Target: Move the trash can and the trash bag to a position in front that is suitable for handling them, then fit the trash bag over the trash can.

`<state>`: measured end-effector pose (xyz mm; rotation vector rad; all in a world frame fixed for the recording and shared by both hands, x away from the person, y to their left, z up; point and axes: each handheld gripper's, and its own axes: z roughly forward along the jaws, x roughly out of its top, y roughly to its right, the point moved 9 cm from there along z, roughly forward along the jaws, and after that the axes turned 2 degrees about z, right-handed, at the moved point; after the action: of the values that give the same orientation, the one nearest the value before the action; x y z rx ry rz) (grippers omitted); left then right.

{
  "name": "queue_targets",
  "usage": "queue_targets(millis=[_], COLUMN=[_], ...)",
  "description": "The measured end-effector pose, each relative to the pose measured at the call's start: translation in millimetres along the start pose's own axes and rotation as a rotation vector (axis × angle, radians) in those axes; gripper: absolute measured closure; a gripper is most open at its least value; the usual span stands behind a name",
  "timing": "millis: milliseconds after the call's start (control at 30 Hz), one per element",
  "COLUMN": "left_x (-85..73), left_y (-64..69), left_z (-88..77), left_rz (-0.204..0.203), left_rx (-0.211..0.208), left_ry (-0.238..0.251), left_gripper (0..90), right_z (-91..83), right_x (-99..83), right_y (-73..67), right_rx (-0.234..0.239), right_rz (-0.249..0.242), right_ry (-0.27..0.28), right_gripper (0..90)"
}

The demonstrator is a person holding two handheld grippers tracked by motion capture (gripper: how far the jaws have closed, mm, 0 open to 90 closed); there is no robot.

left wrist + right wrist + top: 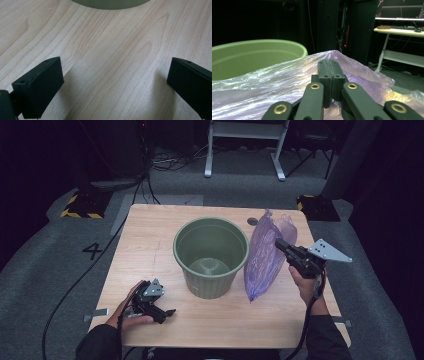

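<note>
A green plastic bin (211, 250) stands upright in the middle of the wooden table (145, 235). A translucent purple bag (262, 260) hangs just to its right, with its lower tip near the tabletop. My right gripper (278, 243) is shut on the bag's upper part. In the right gripper view the jaws (331, 67) are pressed together over the crinkled bag (274, 80), and the bin's rim (249, 56) is at the left. My left gripper (167, 312) rests low at the table's front left. Its jaws (115, 85) stand wide open over bare wood, and the bin's base (111, 3) is ahead.
A small dark disc (252, 221) lies on the table behind the bag. Cables (100, 255) run over the grey floor at the left. A white frame (245, 145) stands at the back, with yellow-black striped bases (80, 205) near the table's far corners.
</note>
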<state>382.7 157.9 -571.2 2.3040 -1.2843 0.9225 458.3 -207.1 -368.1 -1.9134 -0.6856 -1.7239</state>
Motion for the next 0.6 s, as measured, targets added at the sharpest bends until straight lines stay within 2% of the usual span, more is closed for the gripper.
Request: queue_targets(millis=[233,433,600], left_x=[0.1,0.6,2.1], left_y=[0.0,-0.2,-0.8], left_z=[0.1,0.5,2.1], left_rz=[0.0,0.004,0.01], left_rx=[0.0,-0.002,-0.007], left_ry=[-0.001,0.0,-0.001], left_gripper=[0.2,0.2,0.0], right_z=[9.7,27.5,27.3], right_x=[26.4,46.3,68.8], right_y=[-7.3,-12.6,-13.9], right_rx=[0.012,0.008,0.0], right_rz=[-0.021,-0.032,-0.049], right_ry=[0.023,0.015,0.043], right_gripper=[90.0,90.0,90.0])
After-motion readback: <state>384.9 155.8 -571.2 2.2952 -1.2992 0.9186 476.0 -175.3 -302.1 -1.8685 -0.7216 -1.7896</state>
